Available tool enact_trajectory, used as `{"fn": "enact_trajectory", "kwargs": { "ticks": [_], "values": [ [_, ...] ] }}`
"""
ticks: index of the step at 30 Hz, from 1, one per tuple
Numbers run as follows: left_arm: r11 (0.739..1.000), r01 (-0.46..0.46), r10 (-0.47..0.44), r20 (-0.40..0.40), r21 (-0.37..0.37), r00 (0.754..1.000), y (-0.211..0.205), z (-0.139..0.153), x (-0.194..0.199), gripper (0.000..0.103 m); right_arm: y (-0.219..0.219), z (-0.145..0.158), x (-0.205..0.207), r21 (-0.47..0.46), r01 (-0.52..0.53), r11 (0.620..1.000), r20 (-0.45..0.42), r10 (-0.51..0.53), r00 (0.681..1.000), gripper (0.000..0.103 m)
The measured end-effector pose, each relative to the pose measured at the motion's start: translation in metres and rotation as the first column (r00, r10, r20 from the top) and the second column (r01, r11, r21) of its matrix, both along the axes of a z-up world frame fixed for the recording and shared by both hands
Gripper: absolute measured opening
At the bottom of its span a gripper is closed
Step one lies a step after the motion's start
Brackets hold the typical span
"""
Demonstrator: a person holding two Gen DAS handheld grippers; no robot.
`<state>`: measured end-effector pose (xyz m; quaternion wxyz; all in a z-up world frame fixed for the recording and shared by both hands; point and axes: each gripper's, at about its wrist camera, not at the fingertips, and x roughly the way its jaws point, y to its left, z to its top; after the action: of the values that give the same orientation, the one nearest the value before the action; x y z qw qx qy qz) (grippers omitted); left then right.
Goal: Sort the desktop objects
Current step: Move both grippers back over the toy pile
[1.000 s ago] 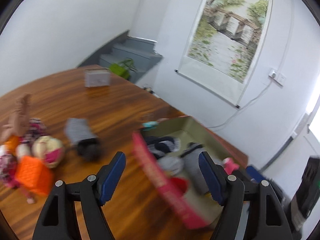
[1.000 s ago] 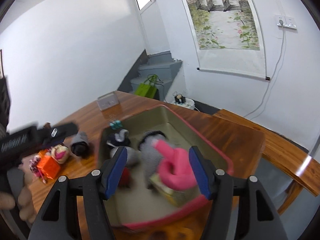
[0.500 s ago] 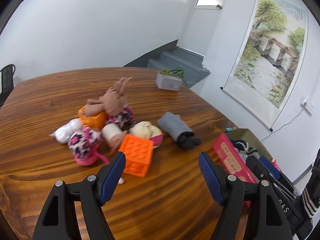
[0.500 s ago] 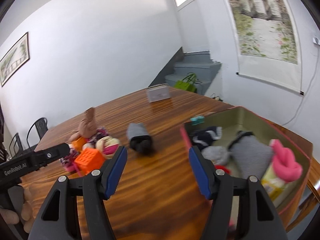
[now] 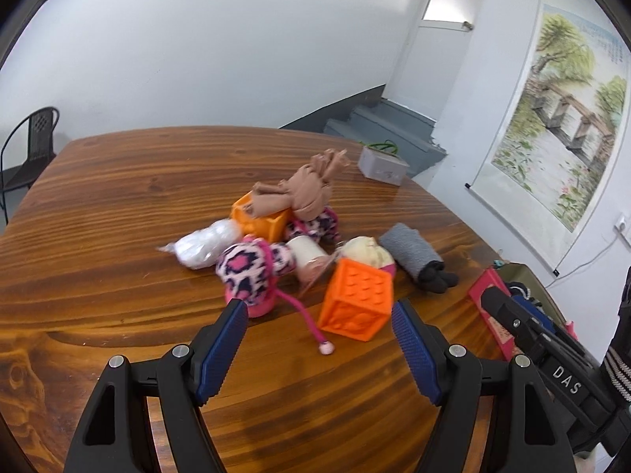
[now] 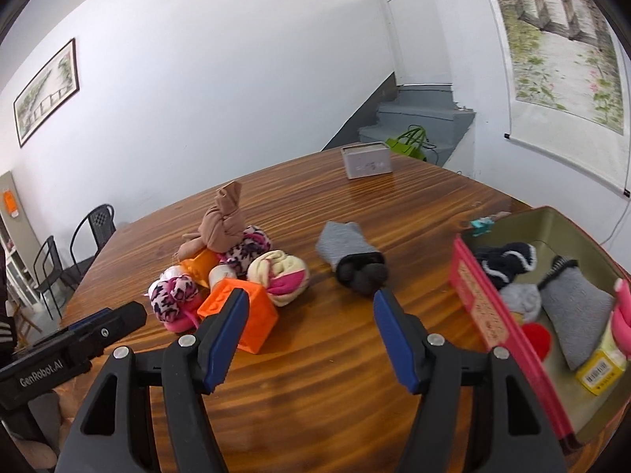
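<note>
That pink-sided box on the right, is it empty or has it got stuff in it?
Partly filled. The box holds several rolled socks and a yellow carton; some floor shows.

The left wrist view looks forward and downward along its own tongs (image 5: 319, 339) from low over the near part of the wooden surface (image 5: 118, 205), facing the heap of toys and socks, with the orange cube (image 5: 357, 299) just ahead between the blue pads. The wall scroll (image 5: 560, 118) sits at its right, and the other tool's black body crosses its lower right corner.

The right wrist view looks the same way along its tongs (image 6: 309, 335) from further right, a little farther from the heap. It takes in the orange cube (image 6: 246, 319), the grey sock roll (image 6: 351, 252) and the red-walled box (image 6: 493, 315) at its right edge.

Both views share the heap, the grey sock roll (image 5: 414, 254), the small grey case (image 5: 381, 165) (image 6: 366, 159) at the far edge, and the stairs.
</note>
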<state>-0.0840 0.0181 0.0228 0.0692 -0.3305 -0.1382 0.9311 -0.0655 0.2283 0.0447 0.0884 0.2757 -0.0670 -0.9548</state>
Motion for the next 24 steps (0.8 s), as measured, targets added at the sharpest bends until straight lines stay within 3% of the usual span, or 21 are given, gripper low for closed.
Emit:
{"fn": "enact_trajectory", "kwargs": {
  "ticks": [8, 24],
  "values": [
    [0.999, -0.028, 0.028, 0.020, -0.016, 0.999, -0.010, -0.010, -0.002, 0.077, -0.015, -0.013, -0.022, -0.019, 0.013, 1.000, 0.005, -0.013, 1.000, 0.072],
    [0.998, -0.047, 0.048, 0.029, -0.042, 0.998, -0.011, -0.019, -0.006, 0.077, -0.010, -0.025, -0.025, -0.038, 0.011, 0.999, 0.045, -0.009, 0.999, 0.072]
  ]
}}
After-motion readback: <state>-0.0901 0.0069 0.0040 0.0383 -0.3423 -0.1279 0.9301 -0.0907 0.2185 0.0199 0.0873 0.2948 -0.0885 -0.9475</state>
